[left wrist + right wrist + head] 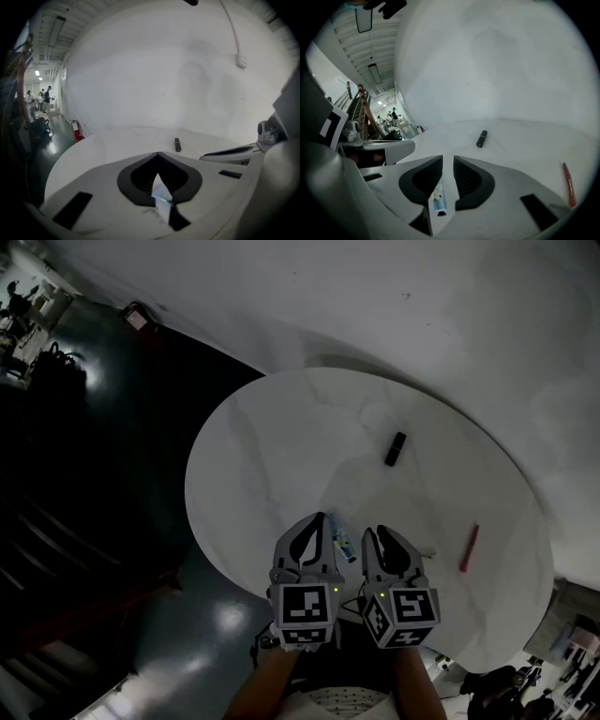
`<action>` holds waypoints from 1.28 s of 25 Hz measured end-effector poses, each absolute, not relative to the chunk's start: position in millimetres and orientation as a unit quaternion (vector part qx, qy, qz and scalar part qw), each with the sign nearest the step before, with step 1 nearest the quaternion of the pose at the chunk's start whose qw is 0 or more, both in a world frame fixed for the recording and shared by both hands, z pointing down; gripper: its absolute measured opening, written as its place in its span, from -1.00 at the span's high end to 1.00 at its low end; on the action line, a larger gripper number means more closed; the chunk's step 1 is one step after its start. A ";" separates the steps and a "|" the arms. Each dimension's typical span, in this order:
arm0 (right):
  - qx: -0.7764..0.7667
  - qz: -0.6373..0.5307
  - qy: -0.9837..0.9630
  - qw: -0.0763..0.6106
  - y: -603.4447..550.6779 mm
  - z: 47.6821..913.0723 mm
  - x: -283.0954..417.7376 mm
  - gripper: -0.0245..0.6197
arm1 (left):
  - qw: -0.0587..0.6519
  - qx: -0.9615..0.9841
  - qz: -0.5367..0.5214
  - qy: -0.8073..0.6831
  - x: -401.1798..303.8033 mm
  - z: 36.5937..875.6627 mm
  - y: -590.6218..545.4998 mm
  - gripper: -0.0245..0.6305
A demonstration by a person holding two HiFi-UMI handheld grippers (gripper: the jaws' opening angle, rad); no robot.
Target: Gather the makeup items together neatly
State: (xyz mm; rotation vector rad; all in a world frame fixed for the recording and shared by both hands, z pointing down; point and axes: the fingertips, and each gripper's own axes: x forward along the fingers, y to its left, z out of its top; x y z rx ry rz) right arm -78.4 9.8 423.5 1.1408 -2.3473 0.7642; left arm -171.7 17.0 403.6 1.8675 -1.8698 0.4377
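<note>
A small printed tube with a black cap lies between my two grippers near the front edge of the round white table. My left gripper is shut, with the tube's flat crimped end pinched between its pads. My right gripper stands a little open; the tube's capped end shows in the gap without the pads pressing on it. A black lipstick tube lies farther out on the table. A red pencil lies to the right.
The table's near edge is just under my hands, with dark shiny floor to the left. A white wall runs behind the table. A red fire extinguisher stands at the wall's foot. People stand far off in the hall.
</note>
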 end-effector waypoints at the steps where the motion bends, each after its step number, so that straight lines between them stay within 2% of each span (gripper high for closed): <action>1: 0.402 0.273 -0.847 0.215 13.1 424.9 -84.2 0.62 | 0.234 0.673 0.159 -0.683 -174.5 406.0 23.8 0.89; 4: 0.379 0.270 -0.854 0.233 22.9 431.2 -97.6 0.60 | 0.239 0.660 0.163 -0.693 -182.8 409.8 38.8 0.89; 11: 0.318 0.264 -0.854 0.315 46.0 460.5 -117.0 0.32 | 0.246 0.628 0.158 -0.721 -207.7 412.9 57.3 0.89; 17: 0.303 0.240 -0.842 0.375 55.5 484.1 -117.9 0.32 | 0.263 0.611 0.160 -0.729 -215.2 424.7 72.9 0.89; 32: 0.265 0.235 -0.824 0.443 68.4 516.0 -124.2 0.32 | 0.286 0.594 0.174 -0.732 -226.8 445.0 87.4 0.89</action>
